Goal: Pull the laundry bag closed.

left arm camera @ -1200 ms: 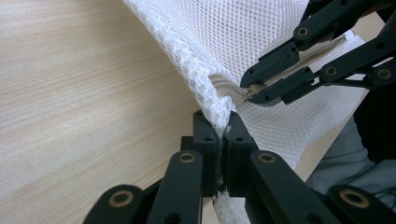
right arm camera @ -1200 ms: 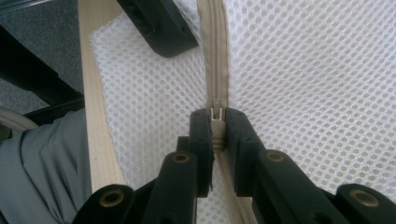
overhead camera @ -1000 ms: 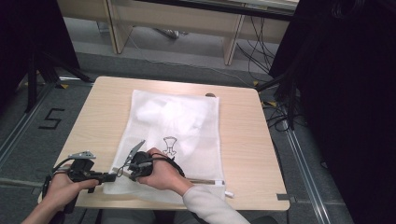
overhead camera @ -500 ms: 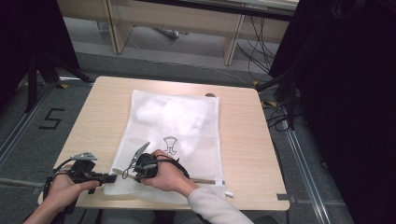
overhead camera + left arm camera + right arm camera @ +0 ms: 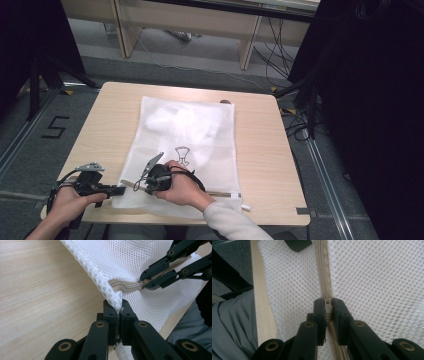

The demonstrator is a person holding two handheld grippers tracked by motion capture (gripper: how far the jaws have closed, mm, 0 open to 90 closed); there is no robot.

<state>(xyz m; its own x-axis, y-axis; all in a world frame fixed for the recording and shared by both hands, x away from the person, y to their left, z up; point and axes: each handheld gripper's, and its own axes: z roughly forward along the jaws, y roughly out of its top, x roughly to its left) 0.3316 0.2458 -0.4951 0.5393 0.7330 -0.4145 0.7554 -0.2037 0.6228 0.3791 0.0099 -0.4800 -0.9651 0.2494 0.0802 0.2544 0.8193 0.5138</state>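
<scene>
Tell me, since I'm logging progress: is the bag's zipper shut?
Shut where visible: zipper teeth meshed ahead of the right gripper pinching the pull.

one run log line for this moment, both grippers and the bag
left gripper: shut on mesh bag corner | right gripper: shut on zipper pull | bag flat on table

Left claw (image 5: 119, 315) is pinching tight on the mesh bag (image 5: 140, 262) corner, while the right claw (image 5: 328, 308) is clamping the zipper pull (image 5: 327, 302), both hands low and close together.
</scene>
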